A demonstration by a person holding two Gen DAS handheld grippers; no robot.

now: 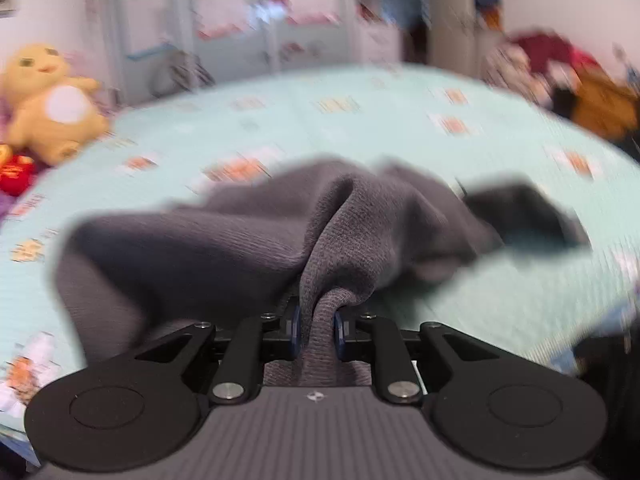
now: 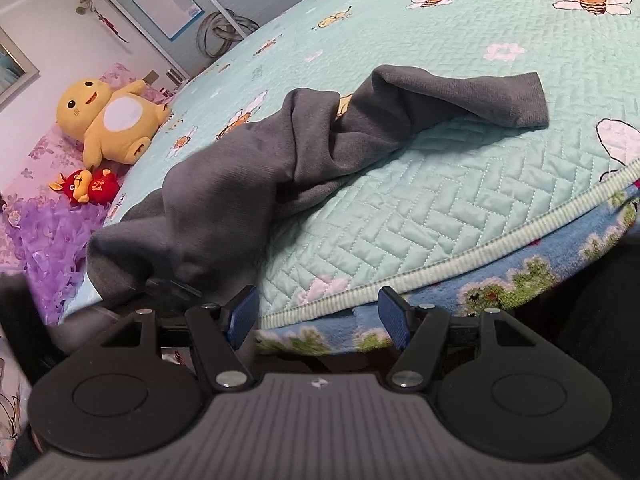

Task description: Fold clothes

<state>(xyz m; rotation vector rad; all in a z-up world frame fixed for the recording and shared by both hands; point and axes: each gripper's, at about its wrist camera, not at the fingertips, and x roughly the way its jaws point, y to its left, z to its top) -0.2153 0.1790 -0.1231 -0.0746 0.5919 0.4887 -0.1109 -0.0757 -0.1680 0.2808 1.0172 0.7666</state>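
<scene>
Left gripper (image 1: 316, 330): fingers (image 1: 297, 330) pinched on a bunch of the grey garment (image 1: 240, 240), cloth rising between the blue pads and draping away over the bed (image 1: 500, 300). Left view blurred.

Right gripper (image 2: 320, 316): fingers (image 2: 244, 312) spread wide, holding nothing, poised at the bed's near edge, just beside the garment's (image 2: 248, 172) lower end.

Garment crumpled in a long heap across the mint quilt (image 2: 420, 208), one sleeve reaching toward the right, cuff flat on the quilt. Small patch of yellow print showing in a fold near the middle.

Yellow plush (image 2: 112, 120) at the far left of the bed, small red plush (image 2: 90, 186) just in front of it, both well apart from the garment. Blue patterned blanket (image 2: 520, 280) showing under the quilt's ribbed hem.
</scene>
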